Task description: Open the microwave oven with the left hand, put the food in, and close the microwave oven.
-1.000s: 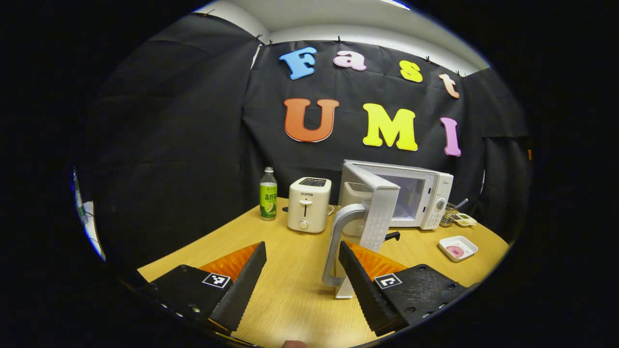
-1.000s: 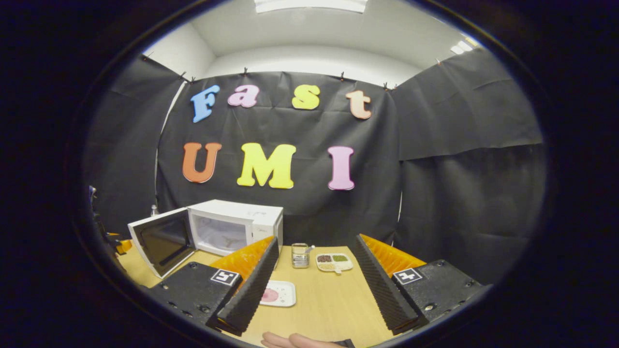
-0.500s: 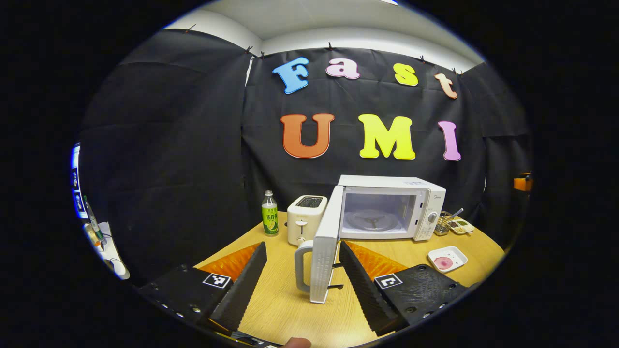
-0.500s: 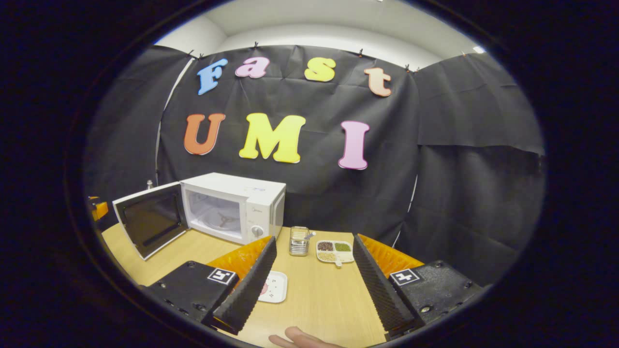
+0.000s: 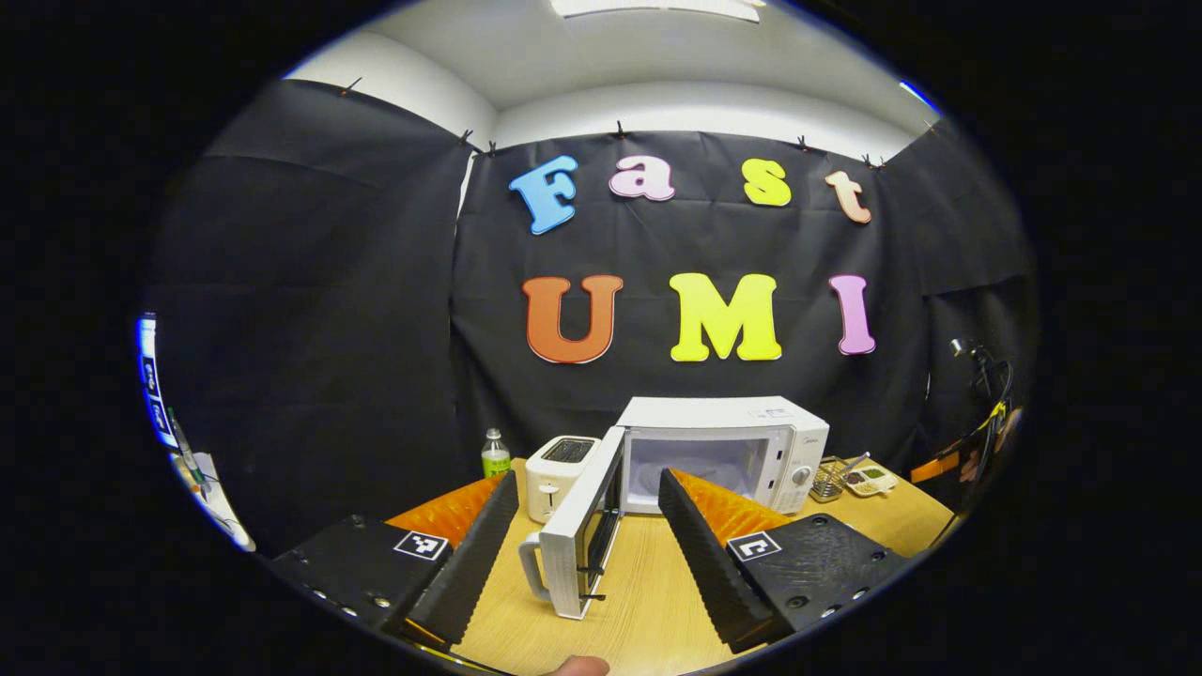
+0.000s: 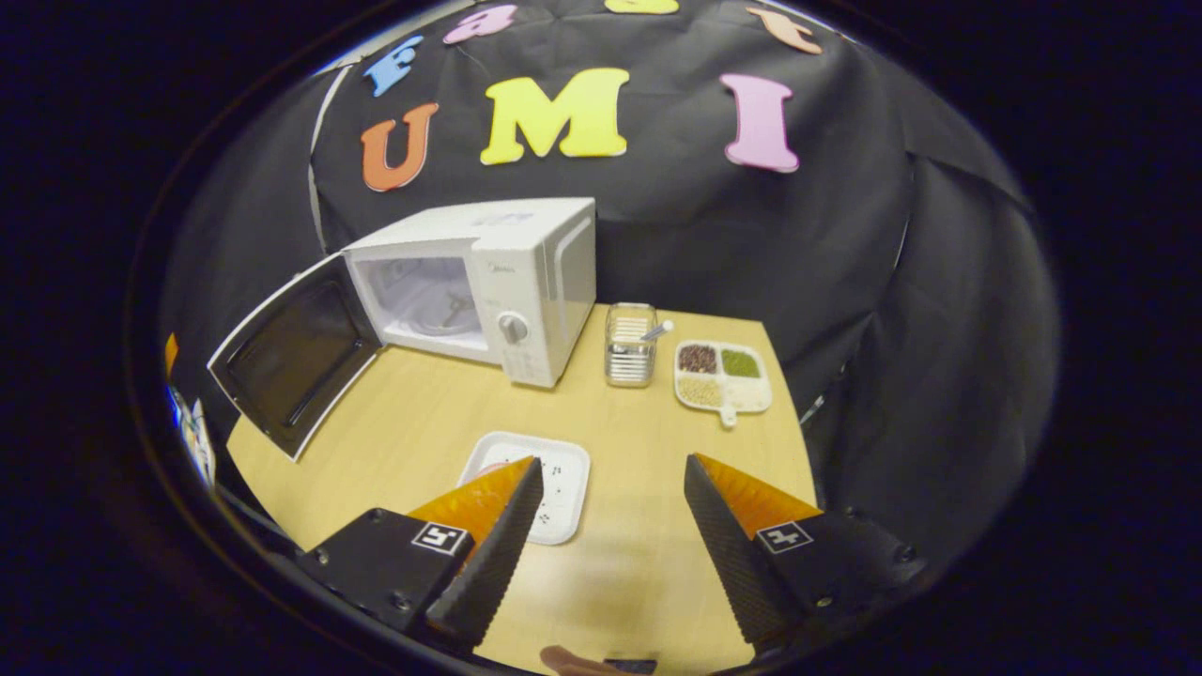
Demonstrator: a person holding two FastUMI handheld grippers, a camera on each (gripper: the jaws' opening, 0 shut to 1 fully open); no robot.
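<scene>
We take the food to be the pinkish piece on the small white plate (image 6: 528,485), which lies on the wooden table (image 6: 413,422) in the right gripper view, partly behind the inner finger of the right gripper (image 6: 608,545). That gripper hangs above the plate with its fingers spread wide and nothing between them; it looks lined up to come down on the plate's near edge, which we judge to be the next step.

The microwave (image 6: 488,277) stands at the back of the table, its door (image 6: 291,357) swung fully out to the side so the cavity and the turntable inside are open to reach. With the door standing that wide, the opening step looks done, and the way from plate to cavity is free of other things.

In the left gripper view the left gripper (image 5: 587,549) is held back from the table edge, its fingers also spread and empty. The door (image 5: 584,540) appears edge-on between them, its handle (image 5: 529,568) on the outer face, but apart from both fingers. We judge it waits there so it can push the door shut once the plate is in.

Beside the microwave stand a toaster (image 5: 556,474) and a green-labelled bottle (image 5: 495,453); on the other side are a clear holder with sticks (image 6: 629,345) and a divided tray of grains (image 6: 723,376).

There is a small mark on the microwave's front and print on the bottle, both too small for us to read. The square black-and-white tags on the grippers are patterns, not words.
</scene>
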